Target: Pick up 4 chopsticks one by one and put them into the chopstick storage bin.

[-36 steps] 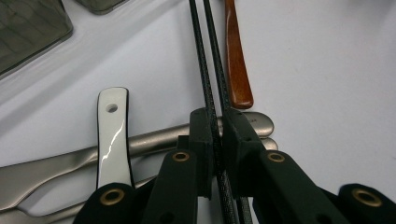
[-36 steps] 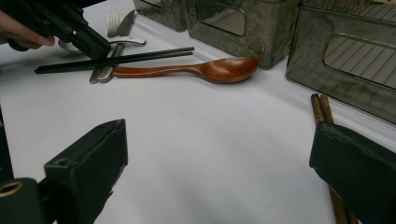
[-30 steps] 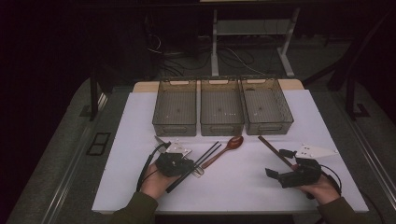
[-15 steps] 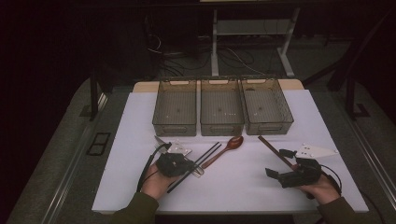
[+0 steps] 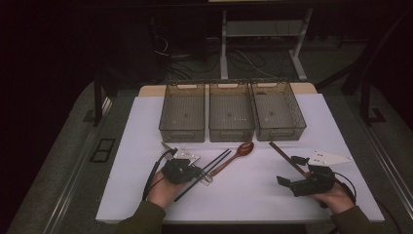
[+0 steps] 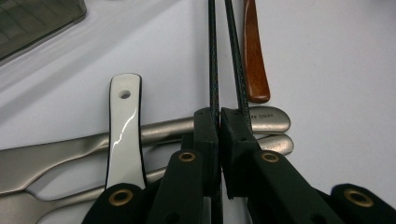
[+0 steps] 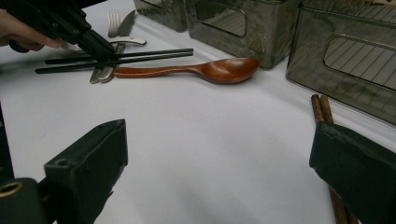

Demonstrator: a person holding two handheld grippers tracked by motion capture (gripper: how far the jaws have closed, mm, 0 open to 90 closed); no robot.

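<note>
Change: nothing shifted on the worktop (image 5: 146, 126); both hands in place.
Left claw (image 6: 218, 122): pinching one black chopstick (image 6: 213, 60), beside wooden spoon (image 6: 254, 56).
Right claw (image 7: 219, 154): spread, empty, beside brown chopsticks (image 7: 321, 108).

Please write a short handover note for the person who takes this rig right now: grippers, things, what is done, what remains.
Left gripper: shut on one of the black chopsticks, which lie over the metal cutlery beside the wooden spoon.
Right gripper: open, holds nothing, low over the table beside the brown chopsticks.
Three bins at the far edge: empty.
Done: grip taken.
Left: probably lift the chopstick and sort everything into the bins.
</note>
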